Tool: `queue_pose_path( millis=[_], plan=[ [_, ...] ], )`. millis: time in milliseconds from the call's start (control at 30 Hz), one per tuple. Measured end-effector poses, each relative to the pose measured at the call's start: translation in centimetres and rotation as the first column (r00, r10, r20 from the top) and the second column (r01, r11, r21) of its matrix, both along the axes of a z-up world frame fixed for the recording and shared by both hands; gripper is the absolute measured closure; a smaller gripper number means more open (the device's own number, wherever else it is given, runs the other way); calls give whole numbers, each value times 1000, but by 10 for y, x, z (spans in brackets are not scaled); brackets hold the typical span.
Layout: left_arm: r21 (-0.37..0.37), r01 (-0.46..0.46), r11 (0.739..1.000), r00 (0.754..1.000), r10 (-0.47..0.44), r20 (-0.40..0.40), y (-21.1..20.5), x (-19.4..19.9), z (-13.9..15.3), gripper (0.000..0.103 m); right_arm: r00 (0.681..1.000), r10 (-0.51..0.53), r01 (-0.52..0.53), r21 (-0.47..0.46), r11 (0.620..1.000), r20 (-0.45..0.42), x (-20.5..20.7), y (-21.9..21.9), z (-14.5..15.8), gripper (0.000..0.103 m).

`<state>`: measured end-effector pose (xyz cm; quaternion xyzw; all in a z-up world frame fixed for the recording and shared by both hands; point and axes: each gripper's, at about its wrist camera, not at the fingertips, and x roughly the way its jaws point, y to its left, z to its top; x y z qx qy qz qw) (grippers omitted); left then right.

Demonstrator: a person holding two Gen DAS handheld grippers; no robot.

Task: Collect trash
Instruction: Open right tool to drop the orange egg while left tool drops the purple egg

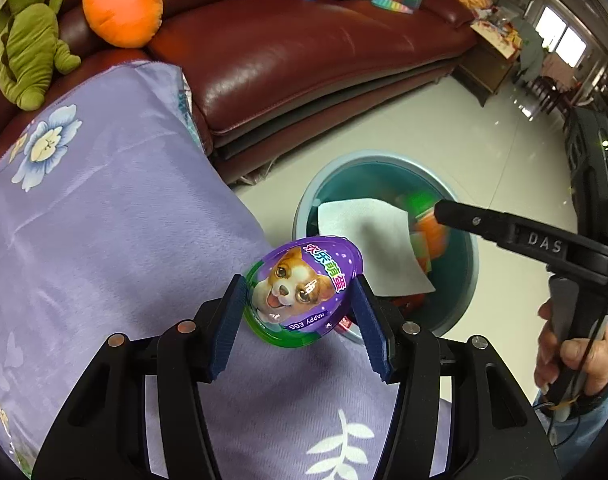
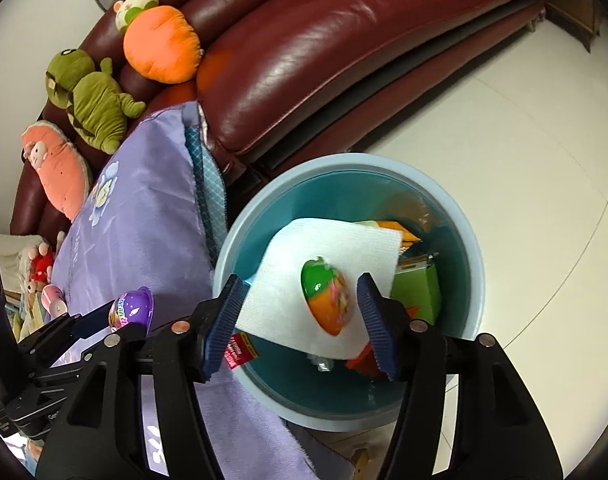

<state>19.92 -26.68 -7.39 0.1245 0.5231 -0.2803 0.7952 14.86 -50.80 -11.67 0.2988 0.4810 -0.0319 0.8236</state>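
My left gripper (image 1: 300,300) is shut on a purple egg-shaped toy pack with a puppy picture (image 1: 300,288), held above the purple flowered cloth (image 1: 104,248), left of the blue bin (image 1: 470,280). The pack also shows in the right wrist view (image 2: 132,308). My right gripper (image 2: 300,308) is open above the blue bin (image 2: 474,280). An orange and green egg pack (image 2: 328,300), blurred, is between its fingers without touching them, over a white paper napkin (image 2: 324,256) in the bin. The napkin shows in the left wrist view (image 1: 372,240).
The bin stands on the pale tiled floor (image 2: 504,128) beside a dark red leather sofa (image 1: 304,60). The bin holds a green box (image 2: 420,292) and red wrappers (image 2: 240,350). Plush toys, an orange one (image 1: 122,2) and a green one (image 1: 24,48), sit on the sofa.
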Motion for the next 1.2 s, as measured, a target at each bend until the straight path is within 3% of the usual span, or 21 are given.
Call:
queue_pose_path(
  millis=[233,733,900,1200],
  plan=[
    [17,13,1000,1000,-13,-21,-13,3,-14,47,999,-43,43,12,999,1,-13,-16,-1,34],
    [35,59,998,998,-57,-40,-52,2,-35,46,993,-117,117,26,993,-13,-29,-36,0,30],
    [47,43,998,998,-41,-39,-53,0,-37,26,993,-115,116,18,993,-16,-28,-32,3,30],
    [26,14,1000,1000,-14,-6,-33,-3,-20,17,993,-113,113,-5,994,-26,-33,-23,13,28]
  ],
)
